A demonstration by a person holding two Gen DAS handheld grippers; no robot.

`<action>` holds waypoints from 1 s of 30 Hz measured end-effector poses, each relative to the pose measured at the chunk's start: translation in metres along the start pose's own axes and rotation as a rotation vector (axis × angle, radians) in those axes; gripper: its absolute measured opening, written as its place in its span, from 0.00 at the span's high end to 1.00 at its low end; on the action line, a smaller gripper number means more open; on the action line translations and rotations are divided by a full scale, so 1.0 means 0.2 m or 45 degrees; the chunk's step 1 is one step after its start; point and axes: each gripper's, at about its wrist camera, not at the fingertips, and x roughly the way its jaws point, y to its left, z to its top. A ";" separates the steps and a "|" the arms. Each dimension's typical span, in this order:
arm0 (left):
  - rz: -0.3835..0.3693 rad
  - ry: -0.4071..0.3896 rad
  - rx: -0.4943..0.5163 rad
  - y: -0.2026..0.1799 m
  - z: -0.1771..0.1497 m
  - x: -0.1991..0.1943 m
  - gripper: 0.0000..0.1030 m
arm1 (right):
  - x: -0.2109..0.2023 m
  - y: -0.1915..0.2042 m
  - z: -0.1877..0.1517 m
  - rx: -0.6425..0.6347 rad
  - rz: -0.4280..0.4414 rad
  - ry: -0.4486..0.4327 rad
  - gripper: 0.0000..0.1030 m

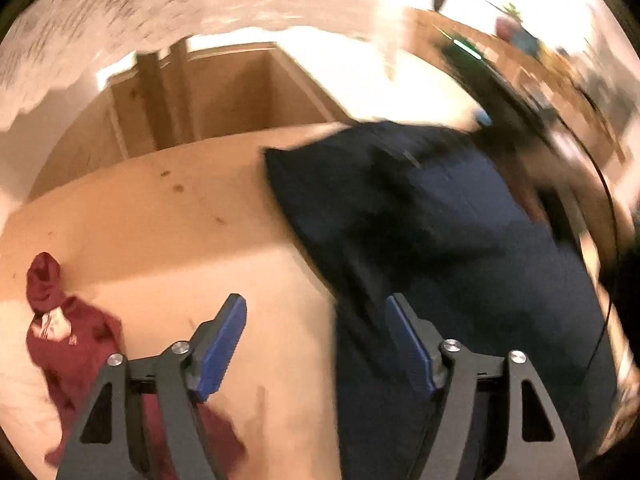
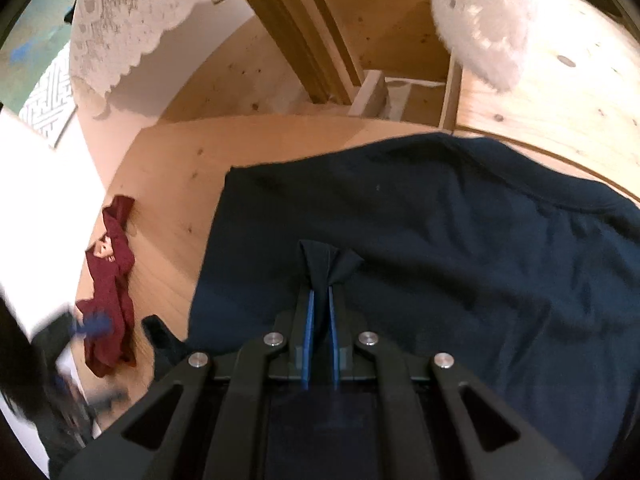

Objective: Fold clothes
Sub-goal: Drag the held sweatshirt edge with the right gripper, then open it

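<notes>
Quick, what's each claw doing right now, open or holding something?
Left claw: open, nothing between its pads.
Right claw: shut on a pinched fold of the navy garment.

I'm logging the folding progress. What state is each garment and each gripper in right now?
Navy garment: spread on the wooden table, a pinch of its cloth lifted.
Maroon garment: crumpled near the table's edge, untouched.
Right gripper: shut on a fold of the navy garment.
Left gripper: open, nothing between its fingers.
</notes>
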 end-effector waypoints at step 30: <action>-0.164 0.254 0.279 -0.34 -0.16 0.23 0.32 | -0.21 -0.06 0.05 -0.049 -0.229 -0.155 0.78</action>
